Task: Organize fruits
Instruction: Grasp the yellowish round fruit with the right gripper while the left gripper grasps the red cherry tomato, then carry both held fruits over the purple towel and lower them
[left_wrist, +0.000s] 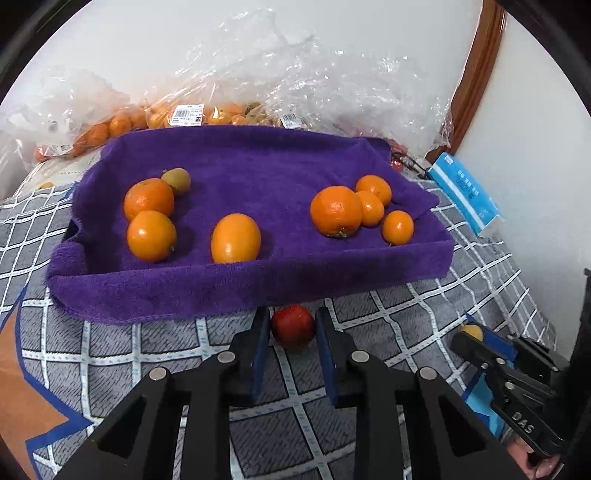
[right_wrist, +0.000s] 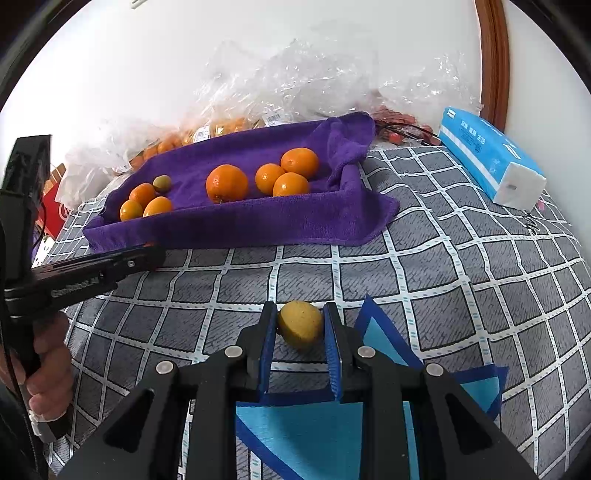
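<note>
- Fruit is held in both tongs: the left gripper (left_wrist: 292, 328) is closed on a red fruit (left_wrist: 293, 329) just before the purple towel (left_wrist: 258, 288).
- The right gripper (right_wrist: 301, 326) clamps a yellow fruit (right_wrist: 300, 324) over the checked cloth (right_wrist: 461, 280).
- Oranges (left_wrist: 336, 210) lie on the towel, in two groups.

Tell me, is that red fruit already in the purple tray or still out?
Out. The red fruit sits on the checked cloth just before the purple towel-lined tray, between the left gripper pads.
</note>
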